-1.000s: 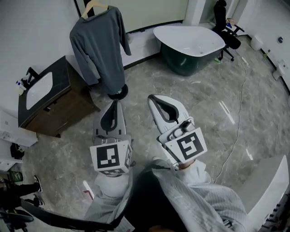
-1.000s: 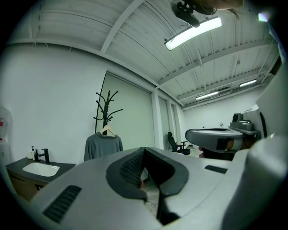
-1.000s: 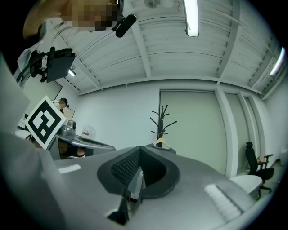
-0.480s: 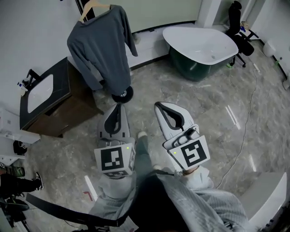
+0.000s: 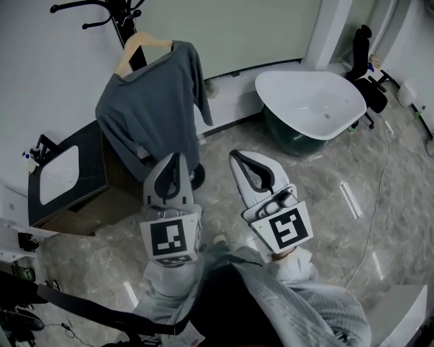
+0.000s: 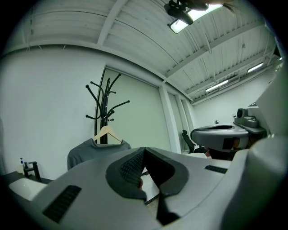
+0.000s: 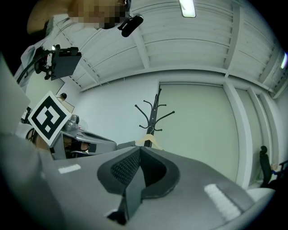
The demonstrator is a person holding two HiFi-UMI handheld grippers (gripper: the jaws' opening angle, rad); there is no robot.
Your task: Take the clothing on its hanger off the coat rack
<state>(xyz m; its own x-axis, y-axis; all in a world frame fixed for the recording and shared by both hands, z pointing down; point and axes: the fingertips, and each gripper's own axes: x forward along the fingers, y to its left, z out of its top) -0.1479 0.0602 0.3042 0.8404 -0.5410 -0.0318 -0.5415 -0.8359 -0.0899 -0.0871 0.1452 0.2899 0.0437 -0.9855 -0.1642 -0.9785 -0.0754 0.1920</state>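
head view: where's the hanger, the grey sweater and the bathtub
hanger [image 5: 153, 43], head view, on its right wooden arm.
grey sweater [image 5: 152, 115], head view, on the middle of the chest.
bathtub [image 5: 312, 101], head view, on the white inside of the basin.

The clothing [image 5: 150, 112] is hung on a hanger [image 5: 140, 46], which is hooked on the coat rack [image 5: 123, 15] at the far left, close to the wall. A sink cabinet [image 5: 91, 159] is placed left of the clothing, along that wall. A bathtub [image 5: 298, 78] is set well to the right of the rack, and an office chair [image 5: 364, 53] is found behind it. The left gripper [image 5: 175, 157] and right gripper [image 5: 234, 155] are held side by side before the clothing, apart from it, the left one nearer. A cable [image 5: 381, 196] is laid on the floor [image 5: 325, 203] at the right.
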